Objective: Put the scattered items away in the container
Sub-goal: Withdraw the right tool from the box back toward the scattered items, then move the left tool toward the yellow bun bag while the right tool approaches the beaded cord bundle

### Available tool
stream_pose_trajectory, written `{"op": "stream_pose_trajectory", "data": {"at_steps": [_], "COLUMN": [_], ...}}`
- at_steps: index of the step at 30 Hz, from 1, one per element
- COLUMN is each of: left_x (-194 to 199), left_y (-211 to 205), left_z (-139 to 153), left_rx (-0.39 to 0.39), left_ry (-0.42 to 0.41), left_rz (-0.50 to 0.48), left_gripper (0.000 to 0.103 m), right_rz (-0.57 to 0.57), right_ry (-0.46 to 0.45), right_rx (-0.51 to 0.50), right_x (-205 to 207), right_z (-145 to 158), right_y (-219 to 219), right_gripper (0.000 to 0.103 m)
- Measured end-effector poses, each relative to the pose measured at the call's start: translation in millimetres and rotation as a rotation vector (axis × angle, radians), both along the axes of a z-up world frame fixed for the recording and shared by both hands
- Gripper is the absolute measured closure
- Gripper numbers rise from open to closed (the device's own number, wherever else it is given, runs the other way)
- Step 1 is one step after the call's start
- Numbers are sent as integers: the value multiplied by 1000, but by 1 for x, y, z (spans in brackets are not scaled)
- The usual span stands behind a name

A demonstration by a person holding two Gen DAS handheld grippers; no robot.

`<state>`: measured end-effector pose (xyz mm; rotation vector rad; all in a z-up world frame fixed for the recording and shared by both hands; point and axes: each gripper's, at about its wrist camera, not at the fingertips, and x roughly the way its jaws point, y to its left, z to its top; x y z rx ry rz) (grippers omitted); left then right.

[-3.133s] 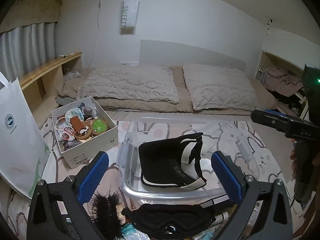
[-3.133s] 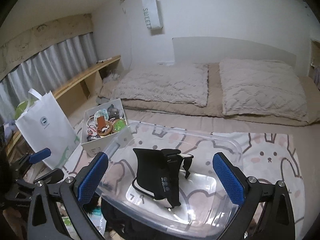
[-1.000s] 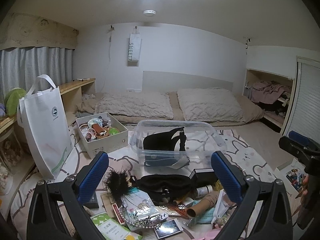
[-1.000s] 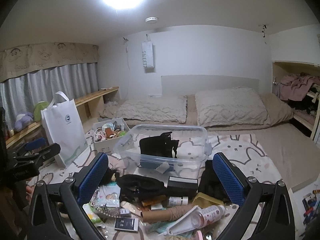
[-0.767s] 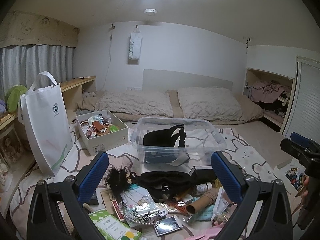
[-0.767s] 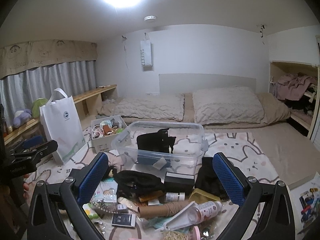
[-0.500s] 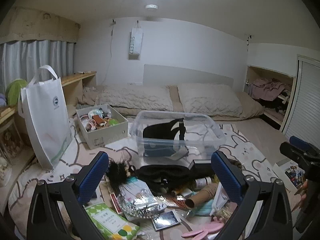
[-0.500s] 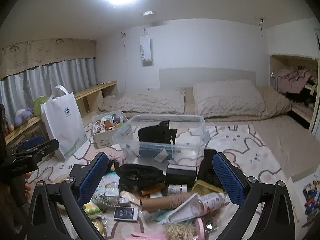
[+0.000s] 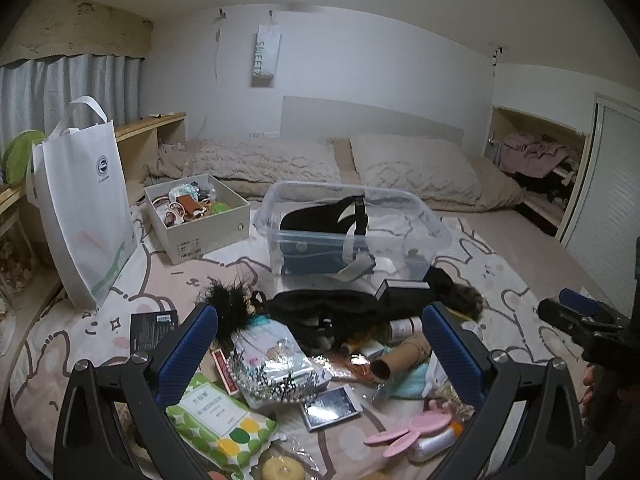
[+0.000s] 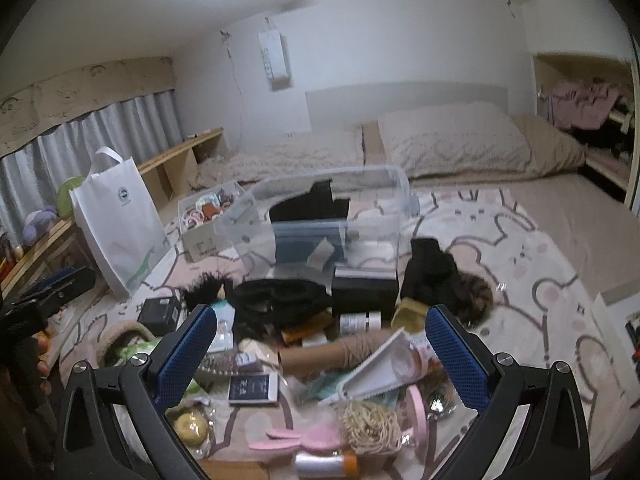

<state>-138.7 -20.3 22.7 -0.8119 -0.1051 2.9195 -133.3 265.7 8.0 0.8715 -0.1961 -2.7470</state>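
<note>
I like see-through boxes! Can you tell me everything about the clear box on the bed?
The bin is clear plastic, rectangular, with rounded corners and a thick rim. It has no lid on and stands upright on the bunny-print blanket, beyond the pile of clutter. Inside sits a black visor with a white strap. A black eye mask and a black box lie close against its near wall.

"SWEET" reads vert. on white wall hanging (image 9: 264, 57).
</note>
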Motion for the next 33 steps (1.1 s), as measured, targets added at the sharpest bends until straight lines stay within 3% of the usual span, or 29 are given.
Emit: {"op": "stream_pose_trajectory", "data": {"at_steps": [8, 14, 23, 33], "left_x": [16, 25, 38, 41], "left_y": [11, 27, 37, 33], "left_z": [-19, -32, -73, -132], "left_rx": [59, 52, 53, 5], "left_ry": [-28, -69, -214, -366], "left_rz": [20, 25, 67, 180], "left_gripper": [0, 0, 0, 0], "right_rz": [32, 61, 116, 150], "right_ry": [-115, -184, -295, -391], "right_rx": [7, -22, -35, -90], "right_x": [-1, -5, -8, -16], "right_z": [-38, -63, -103, -139], "right_y": [4, 11, 14, 15], "right_gripper": [0, 0, 0, 0]}}
